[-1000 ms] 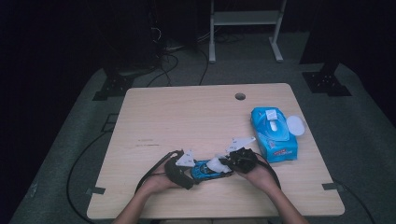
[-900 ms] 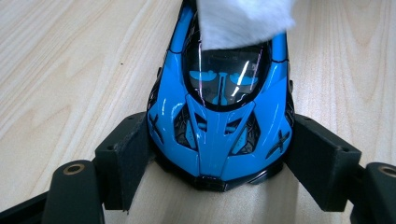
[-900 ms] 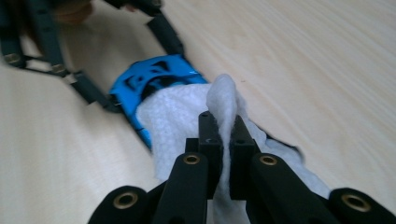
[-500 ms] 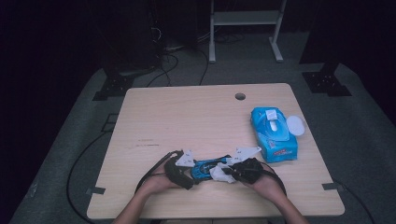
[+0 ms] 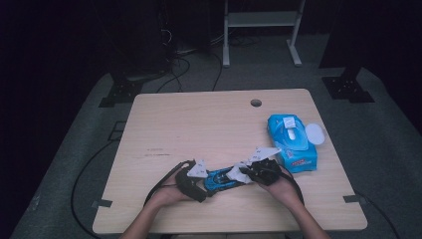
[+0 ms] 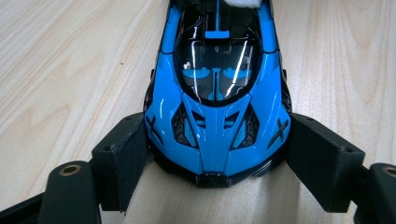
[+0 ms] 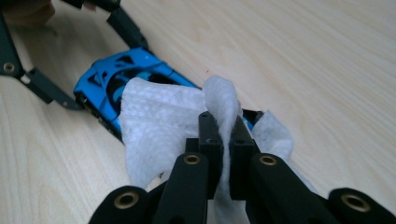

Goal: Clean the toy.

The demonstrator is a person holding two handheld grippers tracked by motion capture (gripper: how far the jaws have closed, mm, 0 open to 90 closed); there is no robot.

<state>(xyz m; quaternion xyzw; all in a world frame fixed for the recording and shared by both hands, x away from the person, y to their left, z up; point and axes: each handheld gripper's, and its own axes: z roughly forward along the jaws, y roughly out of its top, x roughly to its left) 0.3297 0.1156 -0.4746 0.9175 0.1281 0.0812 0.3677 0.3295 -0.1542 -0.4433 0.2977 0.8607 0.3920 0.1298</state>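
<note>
Here the blue car (image 5: 221,178) sits on the worktop (image 5: 209,129) near its front edge, between the two tools. The left tool (image 6: 217,156) clamps the car's nose, a pad pressed to each flank. The right tool (image 7: 223,140) is shut tight on a white wipe (image 7: 159,121) (draped over the car's far end). A wipe pack (image 5: 291,142) lies to the right.

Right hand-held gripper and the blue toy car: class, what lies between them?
A white wipe, pinched in the right hand-held gripper, drapes over the blue toy car; the right gripper view shows it.
</note>
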